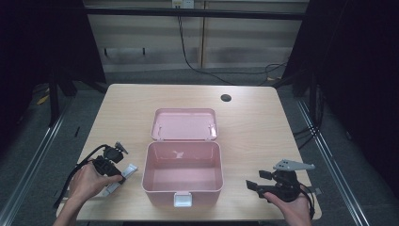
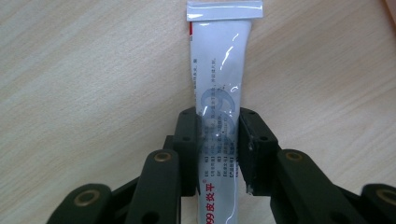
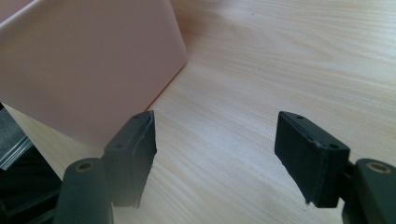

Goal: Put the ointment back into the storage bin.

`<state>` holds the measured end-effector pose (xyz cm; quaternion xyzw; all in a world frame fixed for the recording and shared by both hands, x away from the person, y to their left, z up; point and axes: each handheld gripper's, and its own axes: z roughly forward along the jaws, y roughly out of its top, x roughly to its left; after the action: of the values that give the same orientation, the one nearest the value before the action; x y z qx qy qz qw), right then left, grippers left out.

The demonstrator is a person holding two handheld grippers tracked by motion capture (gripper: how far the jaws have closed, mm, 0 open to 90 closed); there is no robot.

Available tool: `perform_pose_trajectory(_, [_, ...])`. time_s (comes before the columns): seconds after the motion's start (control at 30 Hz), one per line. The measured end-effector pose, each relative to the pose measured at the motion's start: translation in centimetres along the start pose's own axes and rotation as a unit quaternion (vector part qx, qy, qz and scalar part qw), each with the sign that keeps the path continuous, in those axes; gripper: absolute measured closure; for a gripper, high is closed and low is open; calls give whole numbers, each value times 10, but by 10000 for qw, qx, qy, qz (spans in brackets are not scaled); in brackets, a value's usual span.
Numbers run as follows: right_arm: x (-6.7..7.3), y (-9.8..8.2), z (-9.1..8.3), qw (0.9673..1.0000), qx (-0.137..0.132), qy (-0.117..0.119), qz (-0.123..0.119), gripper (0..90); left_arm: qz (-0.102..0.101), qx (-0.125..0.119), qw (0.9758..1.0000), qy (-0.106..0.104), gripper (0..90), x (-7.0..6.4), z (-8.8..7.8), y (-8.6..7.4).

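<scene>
White tube [image 2: 218,100] lies on the table [image 1: 254,122] at nine o'clock of the open pink box [image 1: 182,175], clamped by the left gripper [image 1: 123,169]. Right gripper [image 1: 256,184] waits at three o'clock, jaws apart, empty. Lifting it into the box remains.

Even overhead light on the pale worktop [image 1: 254,127], dark and murky surround at both sides of the high view, soft grainy detail, white glare streak on the tube [image 2: 219,93], pink box [image 3: 88,65] close and blurred, perhaps out of focus, faint shadow beneath it.
</scene>
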<state>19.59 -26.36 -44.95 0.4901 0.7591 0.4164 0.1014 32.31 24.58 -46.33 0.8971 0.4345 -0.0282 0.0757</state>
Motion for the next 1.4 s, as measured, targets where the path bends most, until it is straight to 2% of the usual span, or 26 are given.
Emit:
perform_pose_trajectory(0.1, [0,0,0,10000,9,-10,-9,292,-20,6,10000,-98,713,3,0,0])
perform_pose_trajectory(0.2, [0,0,0,10000,12,-5,-9,292,-8,-22,9999,-108,714,6,-2,-1])
perform_pose_trajectory(0.27, [0,0,0,10000,-5,19,-10,292,-54,-63,9996,-286,713,7,-3,-3])
perform_pose_trajectory(0.3, [0,0,0,10000,2,19,2,291,-15,-74,9991,-413,713,8,-4,-4])
perform_pose_trajectory(0.43, [0,0,0,10000,-7,22,9,289,-78,-185,9980,-607,712,12,-10,-8])
perform_pose_trajectory(0.53, [0,0,0,10000,-1,24,14,289,-134,-249,9974,-655,712,14,-13,-9])
perform_pose_trajectory(0.57, [0,0,0,10000,34,15,30,289,-70,-282,9964,-795,712,14,-15,-10])
perform_pose_trajectory(0.73, [0,0,1,10000,42,22,4,288,98,-329,9955,-881,712,11,-20,-13])
perform_pose_trajectory(0.77, [0,0,1,10000,43,19,3,287,195,-307,9950,-930,712,10,-23,-13])
perform_pose_trajectory(0.83, [0,0,0,10000,37,30,26,286,262,-437,9930,-1066,712,10,-28,-15])
perform_pose_trajectory(0.93, [0,0,0,10000,16,41,9,285,270,-511,9927,-1057,712,9,-33,-17])
perform_pose_trajectory(0.97, [0,0,0,10000,30,35,28,283,321,-631,9903,-1198,712,10,-40,-19])
perform_pose_trajectory(1.1, [0,0,0,10000,37,33,34,279,358,-754,9884,-1270,712,9,-49,-21])
perform_pose_trajectory(1.2, [0,0,0,10000,27,34,38,276,355,-791,9891,-1189,712,6,-58,-22])
perform_pose_trajectory(1.23, [0,0,0,10000,30,24,41,275,394,-796,9885,-1220,712,5,-60,-21])
perform_pose_trajectory(1.3, [0,0,0,10000,36,31,37,270,631,-714,9880,-1215,711,1,-67,-19])
perform_pose_trajectory(1.4, [0,0,0,10000,26,44,16,270,723,-754,9870,-1221,711,-2,-72,-18])
